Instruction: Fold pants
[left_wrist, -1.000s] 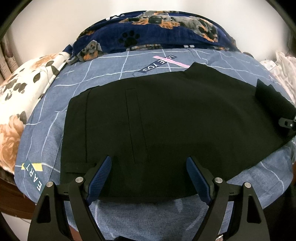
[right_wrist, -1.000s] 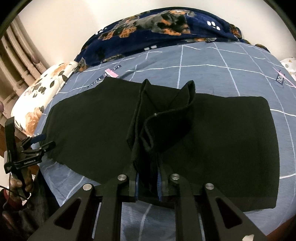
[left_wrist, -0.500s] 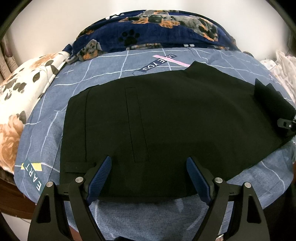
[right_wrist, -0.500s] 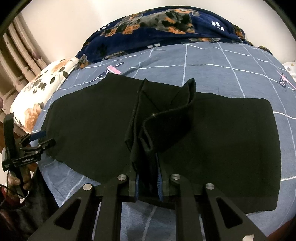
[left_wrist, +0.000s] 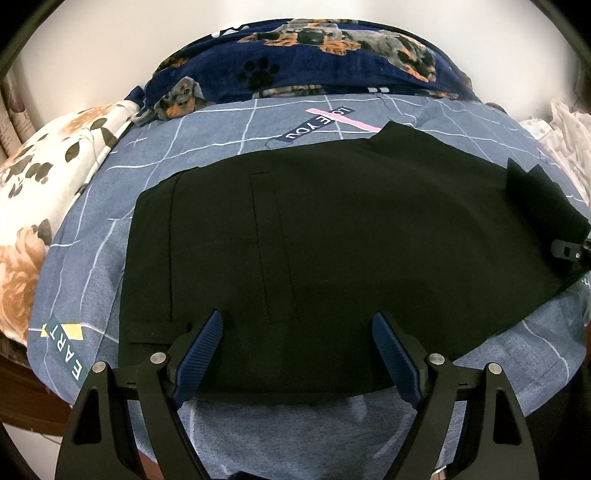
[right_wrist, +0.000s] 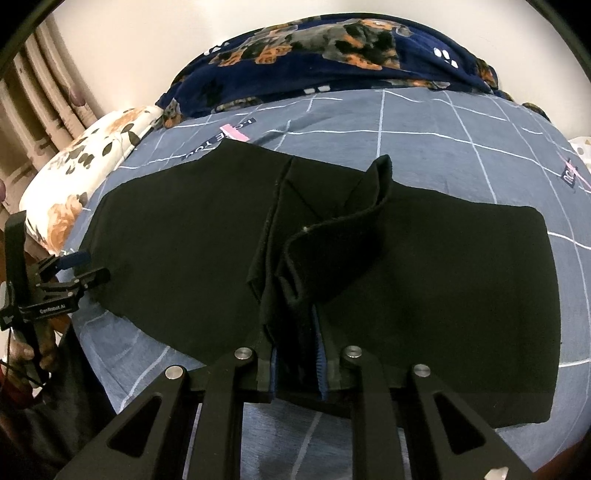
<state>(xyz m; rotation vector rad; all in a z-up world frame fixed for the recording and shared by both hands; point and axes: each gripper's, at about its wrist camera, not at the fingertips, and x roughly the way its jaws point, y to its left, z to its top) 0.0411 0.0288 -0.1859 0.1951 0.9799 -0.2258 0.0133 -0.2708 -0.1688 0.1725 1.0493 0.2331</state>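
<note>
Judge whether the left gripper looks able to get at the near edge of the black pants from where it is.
Probably yes. The left gripper stands open right over the near hem of the black pants, nothing lying between its pads and the cloth. The right gripper pinches a raised fold well off to the side.

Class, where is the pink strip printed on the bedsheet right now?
In the left wrist view the pink strip lies on the blue sheet, just beyond the black pants and below the dog-print blanket.

Soft, even room light falls on the bed (left_wrist: 229, 133). The black pants (left_wrist: 332, 240) look very dark, with few folds showing. Picture edges bend and go black.
</note>
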